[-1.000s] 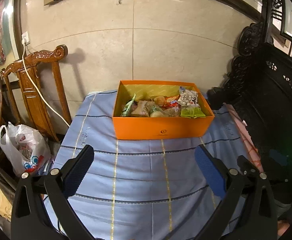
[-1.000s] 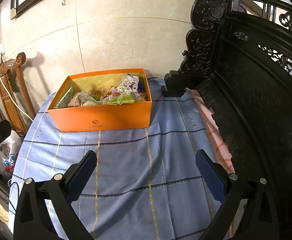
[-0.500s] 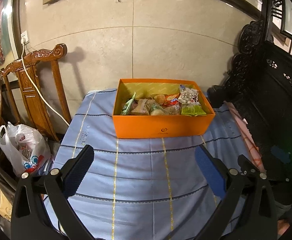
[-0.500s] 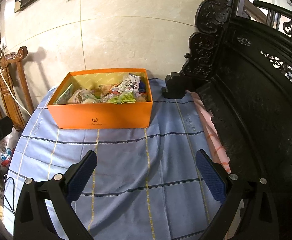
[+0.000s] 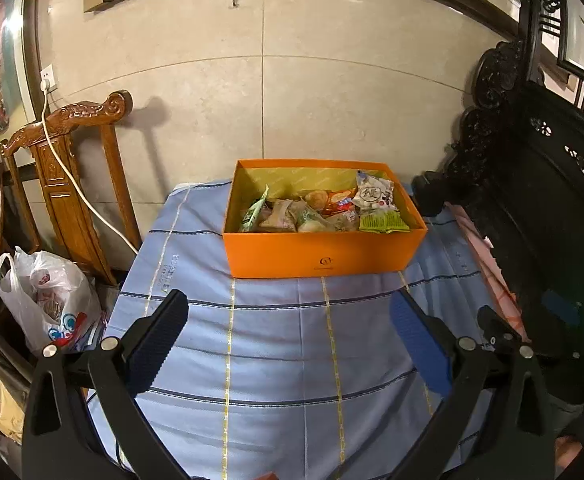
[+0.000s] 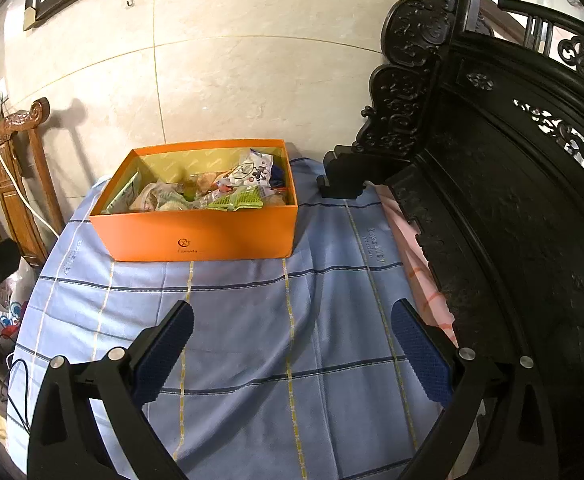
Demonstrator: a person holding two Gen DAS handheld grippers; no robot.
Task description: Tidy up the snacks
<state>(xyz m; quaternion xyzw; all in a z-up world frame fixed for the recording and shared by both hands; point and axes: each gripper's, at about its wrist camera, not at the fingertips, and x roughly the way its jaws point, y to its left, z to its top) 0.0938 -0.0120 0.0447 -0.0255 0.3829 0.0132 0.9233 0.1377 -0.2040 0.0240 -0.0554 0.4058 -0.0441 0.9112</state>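
An orange box [image 5: 319,254] [image 6: 200,238] stands at the far side of a table covered with a blue checked cloth [image 5: 276,344] [image 6: 252,320]. Several wrapped snacks fill it, among them a green packet [image 5: 383,223] [image 6: 238,200] and a white packet [image 5: 373,194] [image 6: 252,170]. My left gripper [image 5: 288,310] is open above the cloth, well short of the box, with nothing between its blue pads. My right gripper [image 6: 292,318] is also open and empty, over the cloth in front of the box.
A carved brown chair [image 5: 64,168] with a white cable stands at the left, a white plastic bag [image 5: 48,300] below it. Dark carved furniture [image 6: 491,200] borders the table on the right. A tiled wall [image 5: 292,80] rises behind the box.
Both views have shifted slightly: the box sits a little higher in the left view and further right in the right view. Both grippers stay open and empty.
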